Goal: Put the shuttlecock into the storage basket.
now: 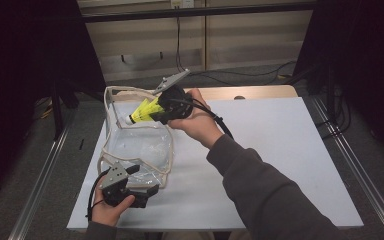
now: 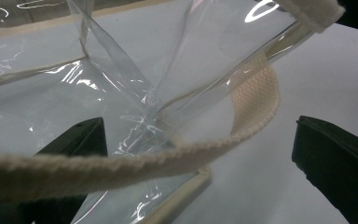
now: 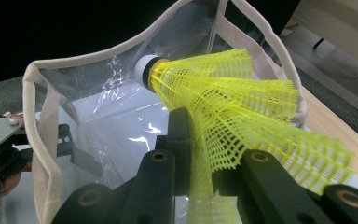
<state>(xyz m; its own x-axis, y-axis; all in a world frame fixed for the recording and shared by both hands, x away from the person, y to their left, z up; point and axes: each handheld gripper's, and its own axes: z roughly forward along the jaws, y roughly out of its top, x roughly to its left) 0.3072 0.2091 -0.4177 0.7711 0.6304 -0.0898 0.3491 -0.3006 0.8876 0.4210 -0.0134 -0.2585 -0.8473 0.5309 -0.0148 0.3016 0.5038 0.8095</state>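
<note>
A clear plastic tote bag [image 1: 137,145] with cream webbing trim lies on the white table [image 1: 280,150], its mouth standing open at the far side. My right gripper [image 1: 156,111] is shut on the mesh skirt of a yellow shuttlecock [image 1: 141,112] and holds it level over the bag's rim, white cork tip pointing left. In the right gripper view the shuttlecock [image 3: 233,98] points into the bag's mouth [image 3: 98,112], between my gripper's [image 3: 209,154] jaws. My left gripper [image 1: 142,181] rests at the bag's near corner. Its jaws stand wide apart [image 2: 200,154] around a bag fold [image 2: 121,84] and strap [image 2: 256,107].
Metal rails [image 1: 40,175] run along both sides of the table. A wooden strip [image 1: 260,92] lies along its far edge, with cables on the floor beyond. The right half of the tabletop is bare.
</note>
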